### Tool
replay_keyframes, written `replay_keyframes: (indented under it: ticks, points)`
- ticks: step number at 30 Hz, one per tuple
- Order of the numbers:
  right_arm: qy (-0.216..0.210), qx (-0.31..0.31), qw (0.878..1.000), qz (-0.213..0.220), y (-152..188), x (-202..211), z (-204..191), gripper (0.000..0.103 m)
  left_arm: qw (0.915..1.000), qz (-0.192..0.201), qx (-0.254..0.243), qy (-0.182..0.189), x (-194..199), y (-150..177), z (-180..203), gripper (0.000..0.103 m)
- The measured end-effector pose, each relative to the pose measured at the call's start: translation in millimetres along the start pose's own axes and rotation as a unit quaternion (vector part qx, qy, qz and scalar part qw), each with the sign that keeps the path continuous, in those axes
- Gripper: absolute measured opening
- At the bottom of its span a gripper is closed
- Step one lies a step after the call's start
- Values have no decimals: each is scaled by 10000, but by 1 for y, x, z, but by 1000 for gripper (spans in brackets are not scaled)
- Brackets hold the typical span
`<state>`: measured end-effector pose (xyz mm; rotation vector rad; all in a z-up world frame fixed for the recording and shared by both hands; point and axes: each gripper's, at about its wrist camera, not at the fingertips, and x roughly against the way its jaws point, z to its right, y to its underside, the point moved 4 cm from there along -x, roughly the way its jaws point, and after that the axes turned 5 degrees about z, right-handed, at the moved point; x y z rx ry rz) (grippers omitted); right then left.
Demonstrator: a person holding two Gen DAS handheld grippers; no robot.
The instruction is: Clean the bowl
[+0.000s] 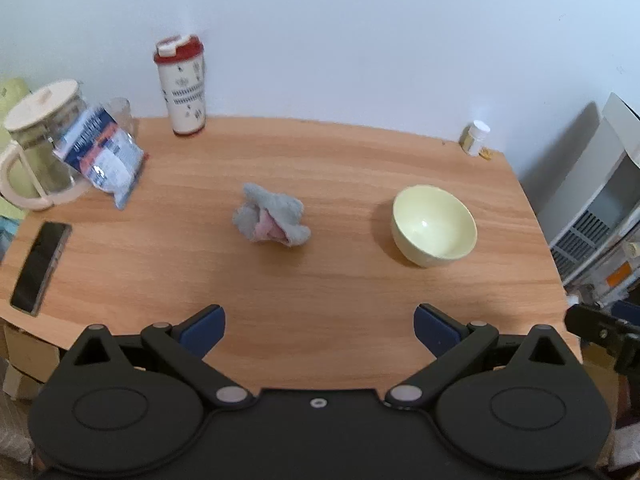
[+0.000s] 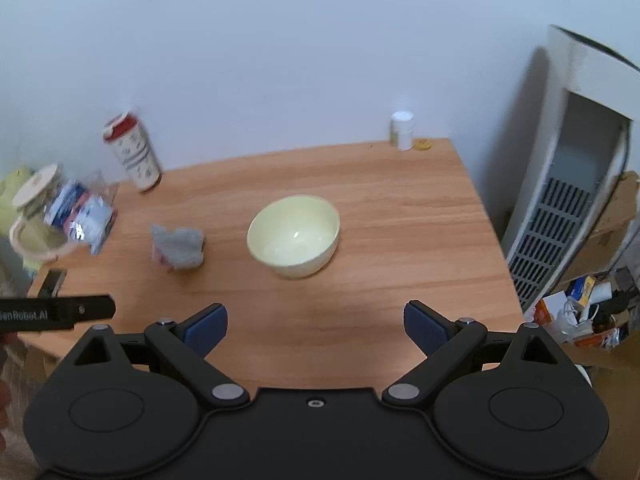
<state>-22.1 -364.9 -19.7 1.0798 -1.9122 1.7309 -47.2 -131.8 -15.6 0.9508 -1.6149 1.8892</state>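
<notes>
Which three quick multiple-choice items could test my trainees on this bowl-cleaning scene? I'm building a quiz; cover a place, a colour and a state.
1. Where does the cloth lie?
A. inside the bowl
B. on the table, left of the bowl
C. in a gripper

2. What colour is the bowl?
A. pale yellow
B. red
C. black

3. How do the left gripper and the right gripper stand?
A. both shut
B. one holds the bowl
C. both open, empty

Answers: 1 B, it sits apart from the bowl; 2 A, plainly so in both views; 3 C, fingers wide apart.

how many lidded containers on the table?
3: pitcher at the far left edge, red-lidded tumbler at back left by the wall, small white-capped bottle at the back right corner. Others may be out of frame.
</notes>
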Motion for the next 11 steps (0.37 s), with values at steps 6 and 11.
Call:
replay_keyframes:
  ticks: [6, 11]
  points:
    - [114, -26, 9999, -69, 5, 4, -1, 97, 10000, 43, 17, 62, 6, 3, 3, 102]
    - [87, 5, 9999, -132, 9, 6, -1, 97, 9999, 57, 54, 99, 8, 2, 4, 102]
